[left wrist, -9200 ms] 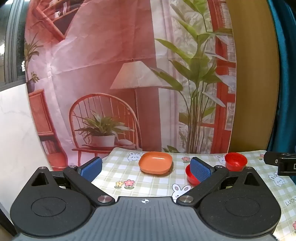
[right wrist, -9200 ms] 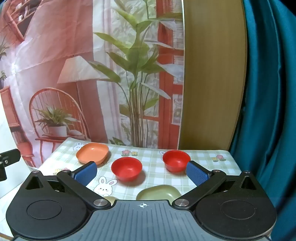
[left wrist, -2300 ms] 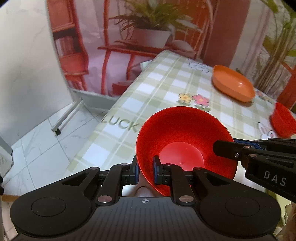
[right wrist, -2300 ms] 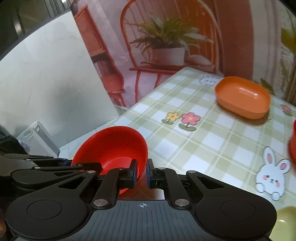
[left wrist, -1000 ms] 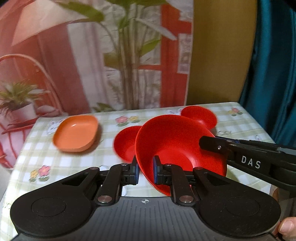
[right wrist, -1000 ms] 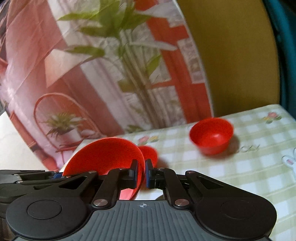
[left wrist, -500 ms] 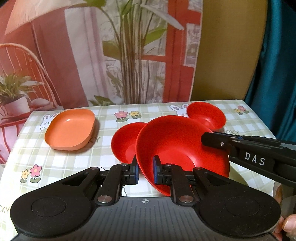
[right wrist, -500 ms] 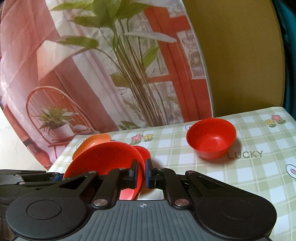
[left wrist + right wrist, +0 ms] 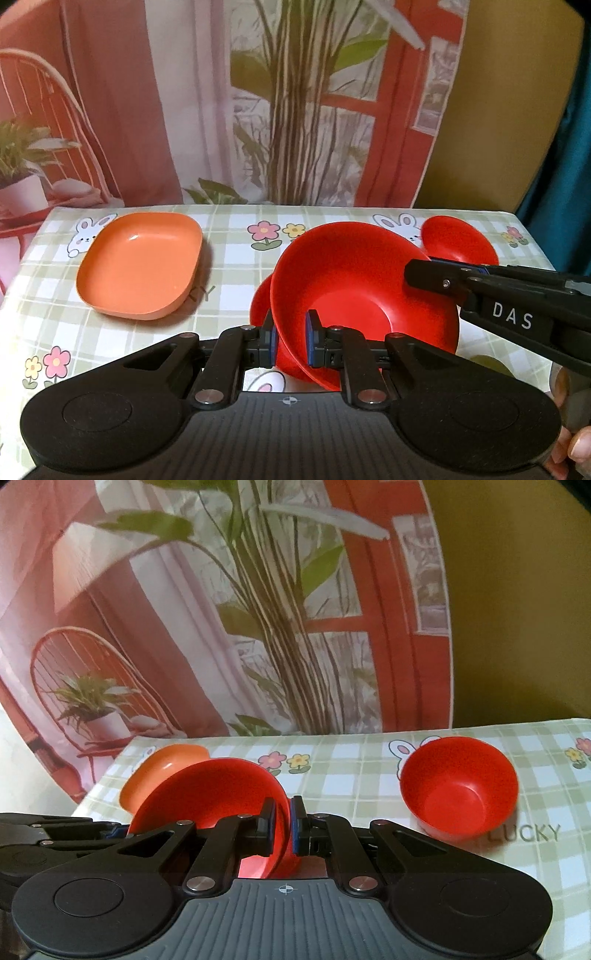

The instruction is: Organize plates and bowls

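Both grippers hold one big red bowl [image 9: 354, 291] by its rim. The left gripper [image 9: 290, 341] jaws pinch the near side. The right gripper [image 9: 282, 829] jaws pinch the other side. The bowl tilts over a second red bowl [image 9: 261, 301] on the desk [image 9: 229, 266]. An orange plate [image 9: 140, 264] sits to the left. A small red bowl [image 9: 458, 786] sits to the right.

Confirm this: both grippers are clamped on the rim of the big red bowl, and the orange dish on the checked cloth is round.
Wrong on the shape. The orange dish is a rounded rectangle, not round, as the left wrist view shows. The rest holds: the left gripper and right gripper are both clamped on the rim of the big red bowl.
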A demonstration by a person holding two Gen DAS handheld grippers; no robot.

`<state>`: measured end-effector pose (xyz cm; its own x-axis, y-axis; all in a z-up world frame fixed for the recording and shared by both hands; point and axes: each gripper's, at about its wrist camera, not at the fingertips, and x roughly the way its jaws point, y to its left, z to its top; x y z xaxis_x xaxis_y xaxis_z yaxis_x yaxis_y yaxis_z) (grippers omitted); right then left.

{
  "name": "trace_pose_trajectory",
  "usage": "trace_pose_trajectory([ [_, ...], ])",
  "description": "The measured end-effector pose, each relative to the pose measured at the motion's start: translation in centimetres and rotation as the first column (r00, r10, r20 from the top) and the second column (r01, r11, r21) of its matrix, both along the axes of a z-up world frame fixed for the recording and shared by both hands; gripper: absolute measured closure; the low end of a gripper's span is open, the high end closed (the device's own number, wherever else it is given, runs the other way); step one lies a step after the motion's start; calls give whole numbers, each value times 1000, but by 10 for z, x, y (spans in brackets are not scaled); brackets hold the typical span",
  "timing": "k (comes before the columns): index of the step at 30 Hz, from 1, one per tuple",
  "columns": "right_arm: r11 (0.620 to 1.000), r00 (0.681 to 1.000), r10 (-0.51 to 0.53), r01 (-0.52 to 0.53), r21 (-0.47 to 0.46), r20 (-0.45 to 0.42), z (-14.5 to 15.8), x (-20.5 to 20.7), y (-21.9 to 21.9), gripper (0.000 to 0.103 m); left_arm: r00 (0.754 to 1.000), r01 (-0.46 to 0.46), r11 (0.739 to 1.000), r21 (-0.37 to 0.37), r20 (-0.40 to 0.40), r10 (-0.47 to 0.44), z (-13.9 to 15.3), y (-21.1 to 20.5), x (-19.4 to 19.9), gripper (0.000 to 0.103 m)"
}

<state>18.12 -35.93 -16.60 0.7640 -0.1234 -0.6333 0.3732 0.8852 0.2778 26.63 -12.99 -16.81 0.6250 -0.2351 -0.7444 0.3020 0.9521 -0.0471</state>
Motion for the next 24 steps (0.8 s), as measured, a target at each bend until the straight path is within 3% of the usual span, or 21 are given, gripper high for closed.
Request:
trace_pose_trajectory([
  [10, 1000, 998, 12, -12, 7, -57, -25, 25, -7, 95, 1000, 7, 1000, 20, -27, -7, -23, 3, 23, 87],
  [24, 1000, 997, 3, -3, 6, -71, -32, 24, -13, 95, 1000, -1, 997, 73, -14, 2, -29, -1, 28, 87],
])
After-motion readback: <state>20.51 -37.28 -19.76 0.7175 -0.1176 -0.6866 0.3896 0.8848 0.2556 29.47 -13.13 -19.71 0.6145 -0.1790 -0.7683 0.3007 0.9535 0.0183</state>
